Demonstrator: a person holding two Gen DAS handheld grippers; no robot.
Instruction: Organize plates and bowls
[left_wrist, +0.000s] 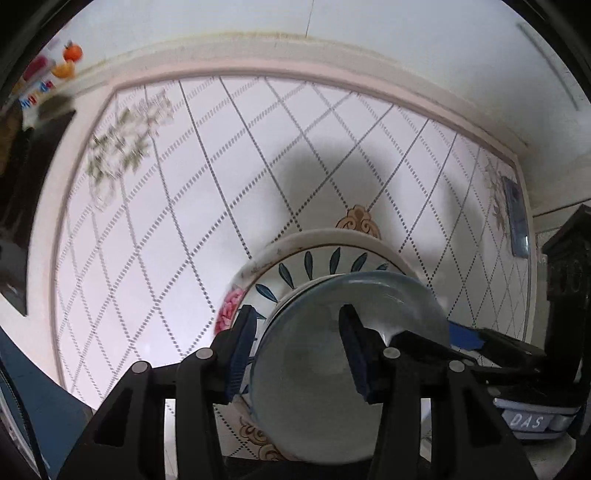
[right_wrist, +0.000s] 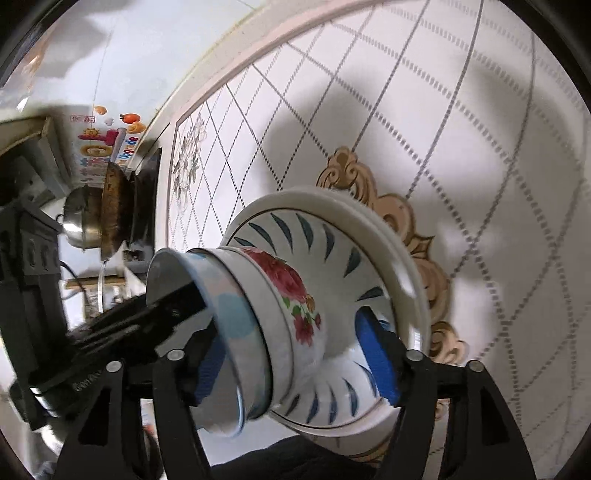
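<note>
On the tiled table a white plate (left_wrist: 325, 234) carries a plate with blue leaf marks (left_wrist: 321, 262), and on that stand nested bowls. My left gripper (left_wrist: 297, 347) points down at the top grey-blue bowl (left_wrist: 306, 391). One pad is outside its rim and the other inside, shut on its wall. In the right wrist view, my right gripper (right_wrist: 293, 363) straddles the rose-patterned bowl (right_wrist: 291, 291) and the blue-dotted bowl (right_wrist: 229, 314). It is open, and its right pad (right_wrist: 376, 358) stands clear of the bowls, over the leaf plate (right_wrist: 332, 243).
The table (left_wrist: 184, 184) has a diamond-patterned top with a pale border. A steel pot (right_wrist: 79, 221) and a brown wok (right_wrist: 114, 210) stand past its far end. A dark cabinet (left_wrist: 569, 277) is at the right, and a blue object (left_wrist: 517, 221) lies near that edge.
</note>
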